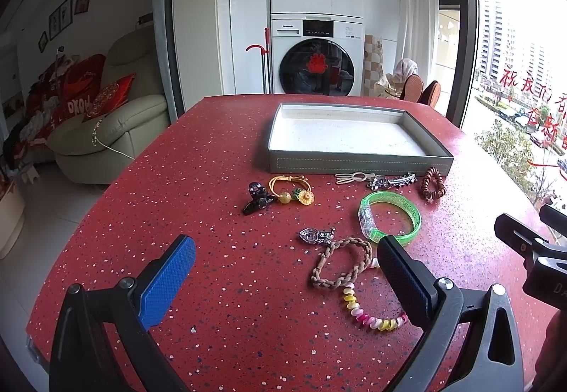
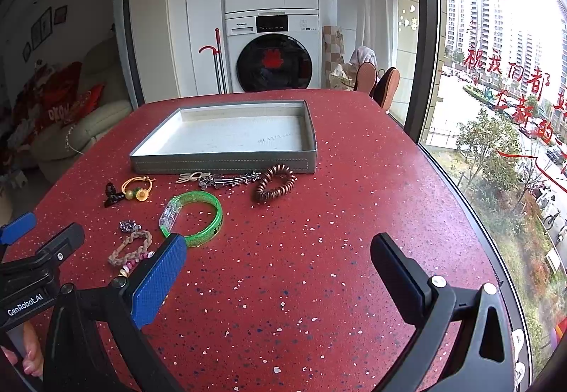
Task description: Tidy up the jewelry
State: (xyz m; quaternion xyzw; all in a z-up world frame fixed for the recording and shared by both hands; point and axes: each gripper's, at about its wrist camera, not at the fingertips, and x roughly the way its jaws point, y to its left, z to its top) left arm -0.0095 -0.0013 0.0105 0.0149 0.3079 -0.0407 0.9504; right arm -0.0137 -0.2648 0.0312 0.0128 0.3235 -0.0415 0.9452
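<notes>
A grey tray (image 1: 358, 163) (image 2: 219, 167) with a white floor stands empty at the back of the red table. In front of it lie a green bangle (image 1: 413, 213) (image 2: 212, 227), a brown coil bracelet (image 1: 432, 184) (image 2: 274, 183), silver hair clips (image 1: 389, 179) (image 2: 226, 180), a yellow flower hair tie (image 1: 294, 191) (image 2: 136, 190), a dark claw clip (image 1: 257, 199) (image 2: 111, 195), a silver brooch (image 1: 315, 235), a braided rope bracelet (image 1: 342, 262) (image 2: 131, 248) and a pastel coil tie (image 1: 368, 314). My left gripper (image 1: 285, 282) is open above the near jewelry. My right gripper (image 2: 278, 276) is open over bare table.
The red speckled table (image 1: 212, 179) (image 2: 354, 179) ends at a window on the right. A sofa (image 1: 117, 129) stands to the left, stacked washing machines (image 1: 317, 62) behind, and chair backs (image 2: 386, 87) at the far edge. The left gripper's body (image 2: 39, 268) shows in the right wrist view.
</notes>
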